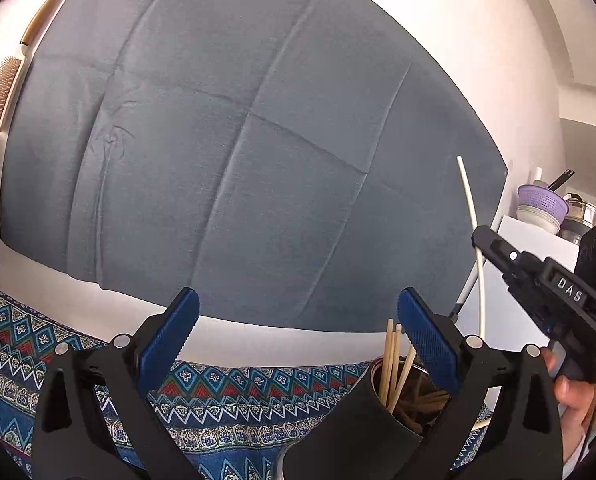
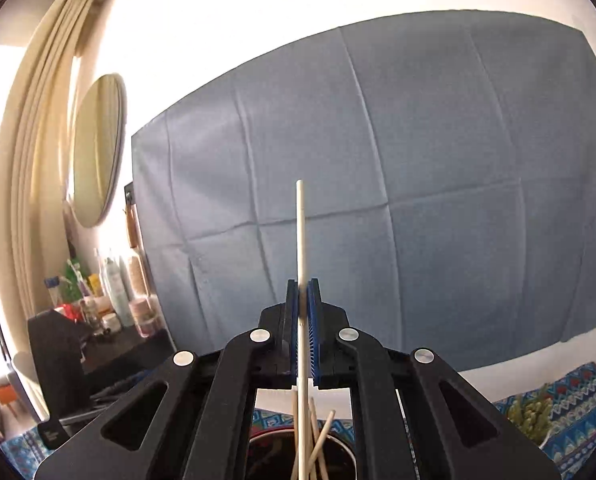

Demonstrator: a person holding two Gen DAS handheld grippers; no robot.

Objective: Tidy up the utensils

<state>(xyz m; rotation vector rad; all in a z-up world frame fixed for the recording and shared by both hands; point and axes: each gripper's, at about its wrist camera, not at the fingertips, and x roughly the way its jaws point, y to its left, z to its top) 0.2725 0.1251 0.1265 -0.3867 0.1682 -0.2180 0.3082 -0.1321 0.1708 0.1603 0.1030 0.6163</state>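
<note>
My right gripper (image 2: 302,286) is shut on a white chopstick (image 2: 301,236) that stands upright, its lower end reaching down toward a dark holder cup (image 2: 338,456) with several wooden chopsticks (image 2: 322,436). In the left wrist view the right gripper (image 1: 482,236) shows at the right, pinching the same white chopstick (image 1: 470,200) above the black cup (image 1: 358,424), which holds wooden chopsticks (image 1: 392,364). My left gripper (image 1: 298,308) is open and empty, its right finger beside the cup's rim.
A patterned blue tablecloth (image 1: 25,340) covers the table. A grey-blue cloth (image 1: 237,140) hangs on the wall behind. A hairbrush (image 1: 1,92) hangs at the left. Bowls and a purple strainer (image 1: 542,200) stand at the right. Bottles (image 2: 113,288) crowd a shelf by a round mirror (image 2: 97,148).
</note>
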